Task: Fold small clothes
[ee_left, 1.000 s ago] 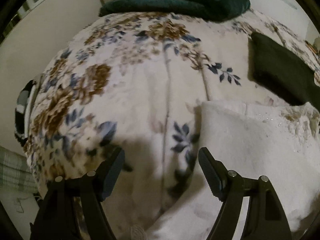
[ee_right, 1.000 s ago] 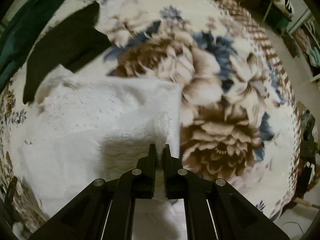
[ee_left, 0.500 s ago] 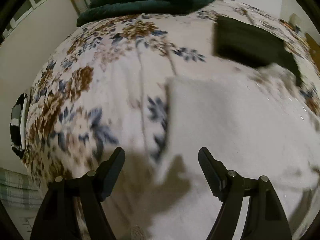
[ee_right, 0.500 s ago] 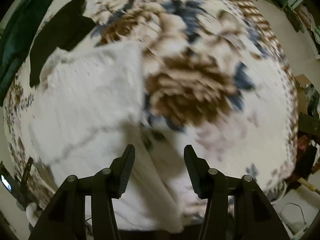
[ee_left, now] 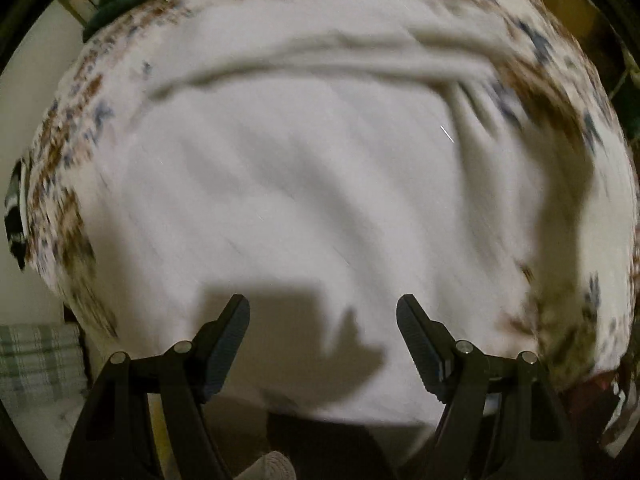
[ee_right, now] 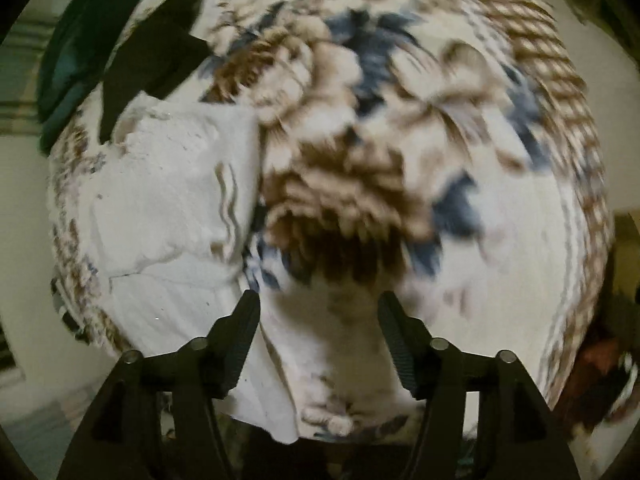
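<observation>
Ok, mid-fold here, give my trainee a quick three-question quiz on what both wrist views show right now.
1. True or false: the right tongs are clamped on the white garment.
2. Multiple choice: what lies past the white garment's far end in the right wrist view? A) a black garment B) a red towel C) a wicker basket
3. Fill in: the left tongs are open above the ____ garment, which lies on the floral blanket.

Key: 1 false, both tongs are open and empty; 2 A; 3 white.
</observation>
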`<state>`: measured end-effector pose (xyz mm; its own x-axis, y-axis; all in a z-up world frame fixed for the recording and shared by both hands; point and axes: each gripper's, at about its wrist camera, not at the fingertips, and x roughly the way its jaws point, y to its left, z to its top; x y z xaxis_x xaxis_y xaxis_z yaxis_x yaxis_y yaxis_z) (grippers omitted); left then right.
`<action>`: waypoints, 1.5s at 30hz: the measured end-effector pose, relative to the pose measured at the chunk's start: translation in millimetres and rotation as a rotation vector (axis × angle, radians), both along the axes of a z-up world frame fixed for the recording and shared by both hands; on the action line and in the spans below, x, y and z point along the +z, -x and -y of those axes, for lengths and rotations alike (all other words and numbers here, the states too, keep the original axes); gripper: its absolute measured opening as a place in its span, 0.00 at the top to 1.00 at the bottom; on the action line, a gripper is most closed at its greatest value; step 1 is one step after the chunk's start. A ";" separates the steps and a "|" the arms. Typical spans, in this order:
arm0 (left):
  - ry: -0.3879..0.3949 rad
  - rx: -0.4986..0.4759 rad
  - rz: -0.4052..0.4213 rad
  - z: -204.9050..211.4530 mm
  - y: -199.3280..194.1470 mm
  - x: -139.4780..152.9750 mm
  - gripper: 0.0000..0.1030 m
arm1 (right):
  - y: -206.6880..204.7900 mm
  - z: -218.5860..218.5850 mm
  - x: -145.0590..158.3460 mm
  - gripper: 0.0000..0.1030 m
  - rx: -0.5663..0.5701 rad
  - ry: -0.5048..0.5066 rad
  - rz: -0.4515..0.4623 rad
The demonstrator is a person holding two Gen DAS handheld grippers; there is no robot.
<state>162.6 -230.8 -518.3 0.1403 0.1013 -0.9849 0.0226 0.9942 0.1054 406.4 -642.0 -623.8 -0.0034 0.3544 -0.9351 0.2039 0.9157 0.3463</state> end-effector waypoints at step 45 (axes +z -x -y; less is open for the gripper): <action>0.289 0.565 0.260 -142.9 28.7 55.6 0.94 | -201.9 -319.9 41.3 0.90 0.268 -0.074 0.039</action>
<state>133.9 -87.8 -462.7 0.3790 -0.0327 -0.9248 -0.4985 0.8348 -0.2338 608.3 -322.2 -582.5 -0.0707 0.4128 -0.9081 -0.0570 0.9072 0.4169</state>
